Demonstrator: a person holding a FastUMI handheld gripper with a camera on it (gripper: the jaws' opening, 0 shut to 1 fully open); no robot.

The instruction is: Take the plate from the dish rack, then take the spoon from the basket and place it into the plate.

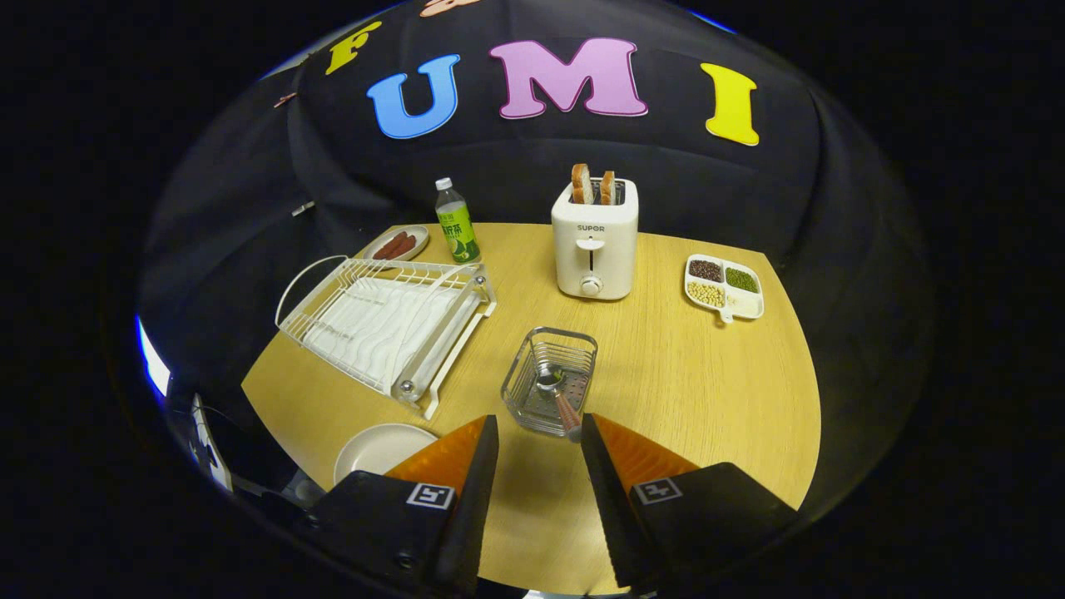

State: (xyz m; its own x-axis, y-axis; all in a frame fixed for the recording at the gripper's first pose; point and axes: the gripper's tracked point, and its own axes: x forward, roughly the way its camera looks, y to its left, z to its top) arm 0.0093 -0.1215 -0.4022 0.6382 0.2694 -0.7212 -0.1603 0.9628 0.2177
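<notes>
Tool empty, fingers apart, just short of the basket; spoon leans inside, handle toward the fingers. Plate on the desk. Straddle the handle, close firmly, lift straight

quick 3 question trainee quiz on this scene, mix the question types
1. True or false: the plate is on the table, out of the dish rack.
2. The spoon lies in: A) the basket B) the toaster C) the divided dish
3. Fill in: the gripper is ____, holding nothing.

Key: 1 true; 2 A; 3 open
</notes>
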